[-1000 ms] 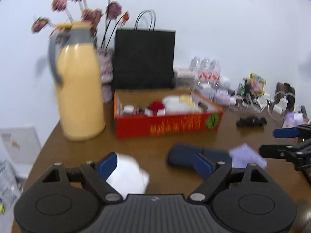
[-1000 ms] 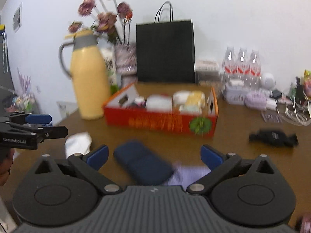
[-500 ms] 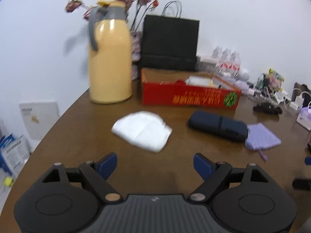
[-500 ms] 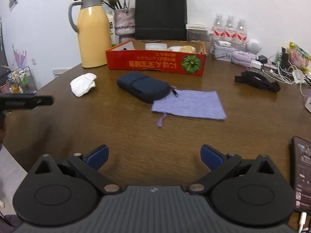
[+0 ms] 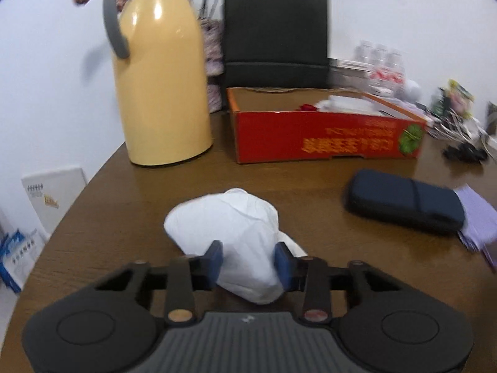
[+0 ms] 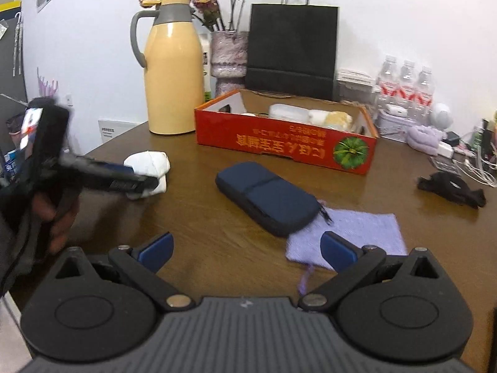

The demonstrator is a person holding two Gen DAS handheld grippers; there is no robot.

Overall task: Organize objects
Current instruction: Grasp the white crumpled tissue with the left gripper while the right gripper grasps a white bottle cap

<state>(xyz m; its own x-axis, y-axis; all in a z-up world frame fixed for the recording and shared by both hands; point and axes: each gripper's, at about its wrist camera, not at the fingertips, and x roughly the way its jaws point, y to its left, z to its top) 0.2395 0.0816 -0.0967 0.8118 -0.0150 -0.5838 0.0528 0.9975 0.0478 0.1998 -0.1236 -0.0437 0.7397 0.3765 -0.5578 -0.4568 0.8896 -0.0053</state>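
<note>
The left gripper sits at the lower centre of the left wrist view, its two blue pads pressed against either side of a crumpled white cloth that lies on the brown wooden table; its jaws have just been closing, with the cloth between them. In the right wrist view the same gripper reaches in from the left edge, blurred, its tip at the cloth in the left middle of the frame. The right gripper fills the bottom of its own view with its blue pads spread wide apart and nothing between them, hovering over bare table. Just beyond its right pad lies a flat lilac pouch with a drawstring, and a dark navy zip case rests at the centre of the frame, its near end overlapping the pouch's corner. Further back, in the upper middle, stands an open red cardboard box holding white and yellow items. To its left stands a tall yellow thermos jug with a grey handle, upright. Behind the box a black paper bag leans against the white wall, beside a vase of dried flowers.
</note>
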